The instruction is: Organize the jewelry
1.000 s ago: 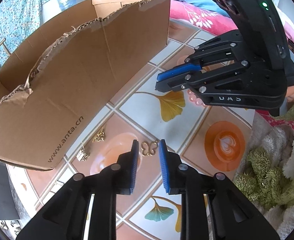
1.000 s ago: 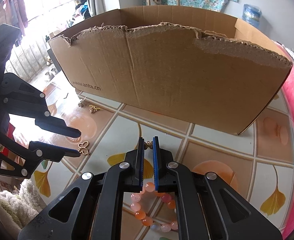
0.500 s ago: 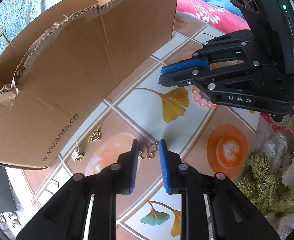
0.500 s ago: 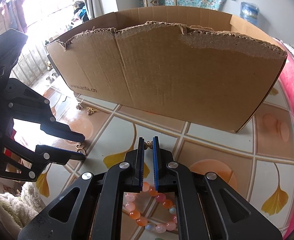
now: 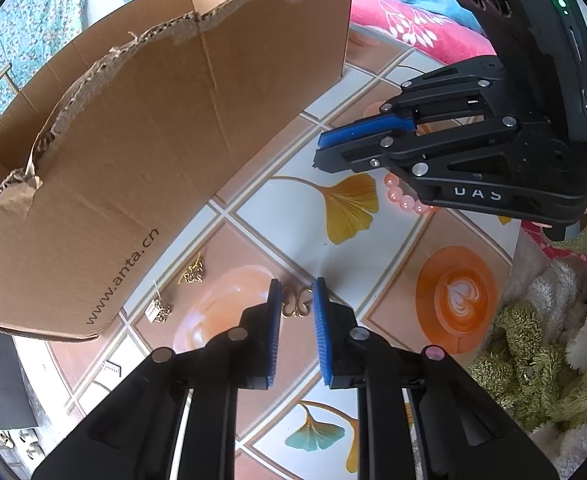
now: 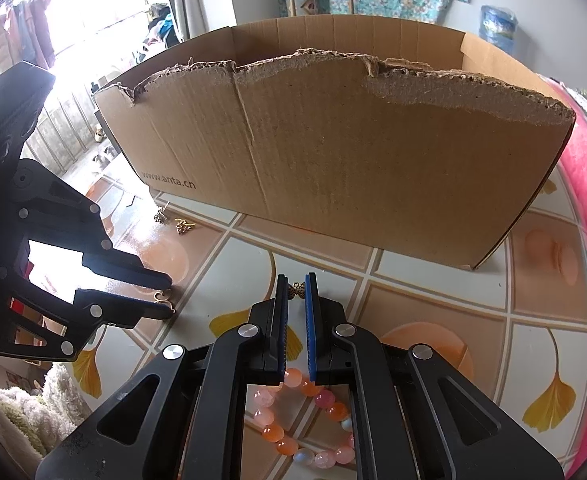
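A gold butterfly-shaped charm [image 5: 295, 302] lies on the patterned table [image 5: 293, 208] between the pads of my left gripper [image 5: 296, 294]. Its jaws are closing, and the pads touch both of the charm's sides. The right wrist view shows that left gripper [image 6: 169, 295] low on the left. My right gripper [image 6: 296, 286] is shut on a small bronze butterfly piece [image 6: 296, 290] at its tips, above the table. It also shows in the left wrist view as the right gripper [image 5: 319, 152]. A pink and orange bead bracelet [image 6: 305, 428] lies under it, its beads [image 5: 403, 200] partly hidden.
A torn cardboard box [image 6: 333, 160] stands open-topped just behind both grippers. Two small gold earrings [image 5: 191, 272] [image 5: 157, 312] lie by its front wall. Pink bedding [image 5: 413, 28] borders the table's far side, and green and white fluffy fabric [image 5: 533, 360] lies at the right.
The left gripper's jaws have narrowed onto the gold charm, which now sits further in between the pads. The right gripper has stayed shut on its small piece.
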Demonstrator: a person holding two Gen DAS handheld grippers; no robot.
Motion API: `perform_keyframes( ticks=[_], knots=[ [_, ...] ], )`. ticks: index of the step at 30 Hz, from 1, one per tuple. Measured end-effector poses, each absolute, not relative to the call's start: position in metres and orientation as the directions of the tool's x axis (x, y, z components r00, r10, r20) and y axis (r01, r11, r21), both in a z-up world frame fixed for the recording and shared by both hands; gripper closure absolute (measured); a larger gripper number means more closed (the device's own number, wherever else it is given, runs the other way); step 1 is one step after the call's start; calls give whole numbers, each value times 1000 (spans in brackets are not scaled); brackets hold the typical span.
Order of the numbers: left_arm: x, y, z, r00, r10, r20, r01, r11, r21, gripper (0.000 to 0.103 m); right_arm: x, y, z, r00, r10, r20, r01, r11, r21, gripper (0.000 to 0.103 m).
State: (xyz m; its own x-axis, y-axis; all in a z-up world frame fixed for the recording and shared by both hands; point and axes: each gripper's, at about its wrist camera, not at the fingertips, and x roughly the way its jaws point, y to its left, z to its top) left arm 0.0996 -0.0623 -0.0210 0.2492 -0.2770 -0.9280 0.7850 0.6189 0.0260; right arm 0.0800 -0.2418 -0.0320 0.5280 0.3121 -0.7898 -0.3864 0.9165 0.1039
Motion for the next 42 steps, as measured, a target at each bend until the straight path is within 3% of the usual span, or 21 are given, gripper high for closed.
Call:
perform_keyframes(
  ticks=[21,28,37,40,42],
  knots=[
    [91,-56,-8,297,-304,-906,786,616,51,88,71,-236,-18,550,311,-775,-396,914,86,97],
    [67,-54,30,398,-331,-856,778,617,123,88,41,-237,23,625,328,-708,-407,911,64,97],
    [65,-45,103,572,-398,-718,727,652,218,88,51,-243,101,705,425,-568,-479,876,62,97],
    [105,-41,112,539,-416,-733,728,668,156,88,89,-245,114,671,453,-587,-508,858,80,97],
    [134,-44,112,504,-420,-755,726,680,105,88,128,-240,112,604,465,-647,-523,844,119,97]
  ],
)
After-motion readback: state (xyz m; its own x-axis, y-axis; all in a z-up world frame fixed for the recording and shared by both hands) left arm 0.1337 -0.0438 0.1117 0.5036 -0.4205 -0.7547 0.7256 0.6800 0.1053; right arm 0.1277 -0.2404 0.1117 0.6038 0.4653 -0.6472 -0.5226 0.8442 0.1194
